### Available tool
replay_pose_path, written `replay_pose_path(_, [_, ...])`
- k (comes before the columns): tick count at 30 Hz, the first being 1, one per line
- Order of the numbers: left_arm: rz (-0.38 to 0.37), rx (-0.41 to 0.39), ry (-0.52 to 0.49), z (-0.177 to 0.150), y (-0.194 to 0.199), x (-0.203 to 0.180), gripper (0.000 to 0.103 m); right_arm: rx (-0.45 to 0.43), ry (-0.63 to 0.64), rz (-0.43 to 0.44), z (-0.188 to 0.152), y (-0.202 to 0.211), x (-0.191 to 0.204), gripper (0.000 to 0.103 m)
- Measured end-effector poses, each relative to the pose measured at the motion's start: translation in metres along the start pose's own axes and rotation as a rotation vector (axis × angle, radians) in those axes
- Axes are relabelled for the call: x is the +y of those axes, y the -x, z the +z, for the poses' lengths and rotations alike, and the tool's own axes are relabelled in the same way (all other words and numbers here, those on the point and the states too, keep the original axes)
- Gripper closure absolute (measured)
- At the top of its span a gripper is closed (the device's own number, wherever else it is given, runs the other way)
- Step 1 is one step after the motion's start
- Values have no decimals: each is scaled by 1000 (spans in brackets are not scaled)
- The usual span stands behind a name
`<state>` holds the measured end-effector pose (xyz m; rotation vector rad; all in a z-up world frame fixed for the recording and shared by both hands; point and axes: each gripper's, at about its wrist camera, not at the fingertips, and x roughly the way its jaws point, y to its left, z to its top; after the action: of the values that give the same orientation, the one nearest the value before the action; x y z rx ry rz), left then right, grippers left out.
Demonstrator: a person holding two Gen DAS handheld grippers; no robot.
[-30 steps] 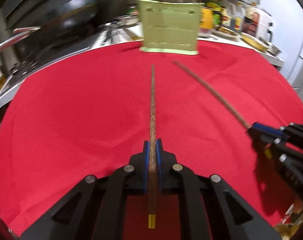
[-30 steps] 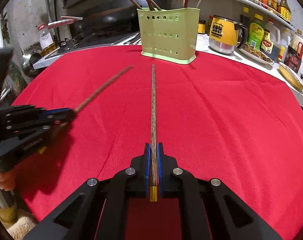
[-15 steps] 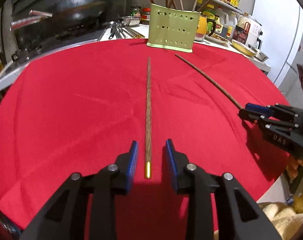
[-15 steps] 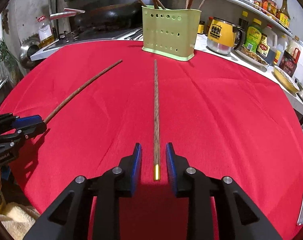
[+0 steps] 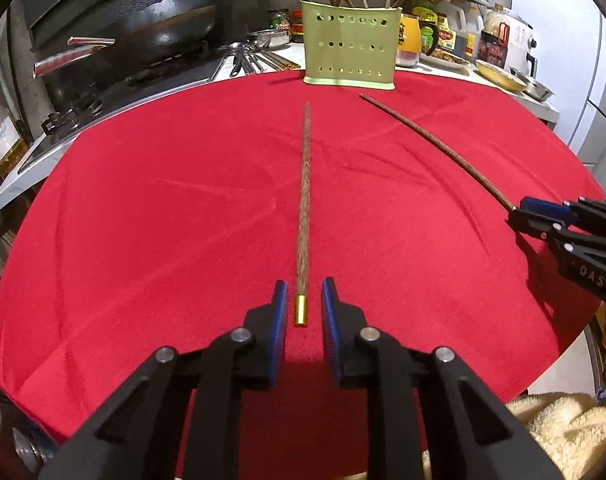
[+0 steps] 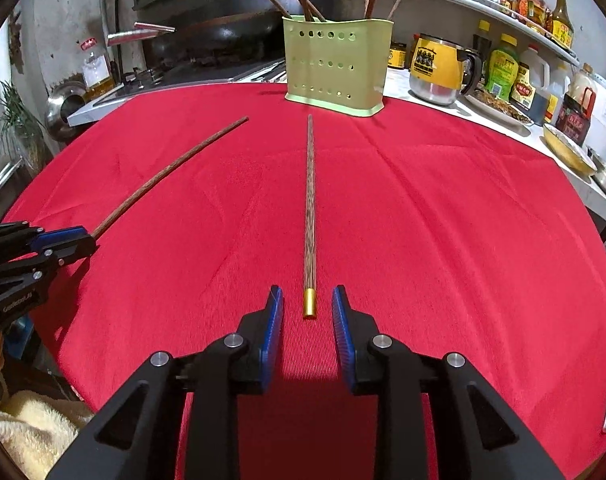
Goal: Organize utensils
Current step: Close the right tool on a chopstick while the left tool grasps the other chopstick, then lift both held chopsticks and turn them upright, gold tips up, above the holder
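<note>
Two brown chopsticks with gold end caps lie on the red cloth (image 5: 143, 220). One chopstick (image 5: 304, 200) points at the green perforated holder (image 5: 351, 52). Its gold cap sits between the pads of my left gripper (image 5: 304, 284), untouched, and the jaws are closing. The other chopstick (image 6: 310, 200) lies ahead of my right gripper (image 6: 308, 289), which is open with the cap just inside its fingertips. Each gripper also shows in the other's view: the right gripper (image 5: 521, 208) and the left gripper (image 6: 83, 240). The holder (image 6: 335, 60) has several chopsticks standing in it.
A dark wok (image 5: 163, 36) sits on the stove at the back left, with metal utensils (image 5: 255, 60) on the counter beside it. A yellow mug (image 6: 439, 68), bottles and bowls line the right counter. A cream towel (image 5: 563, 432) lies below the cloth's near edge.
Both grippers were shut on their chopsticks a second ago. They have let go and drawn back, and the chopsticks lie on the cloth. The left jaws are narrower than half a second ago.
</note>
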<state>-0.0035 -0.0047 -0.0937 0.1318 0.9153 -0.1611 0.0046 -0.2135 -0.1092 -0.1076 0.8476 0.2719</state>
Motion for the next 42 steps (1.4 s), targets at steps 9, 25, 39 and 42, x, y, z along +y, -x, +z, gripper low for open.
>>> replay_pose_path(9, [12,-7,-10,-1,0,-1,86,-53,-5,-3,-2,-2,-1,77])
replay_pose_path(25, [-27,-78,40,5,-2,12,96,-66,18,-15,-5,2,2,96])
replay_pose_path(39, [-70,-435,51,63,94,36,96,-306,-14,40,51,87,-4,96])
replay_pose_path(42, [-75,-493,52,73,111,39,96,-378,8,32,69,109,-2,96])
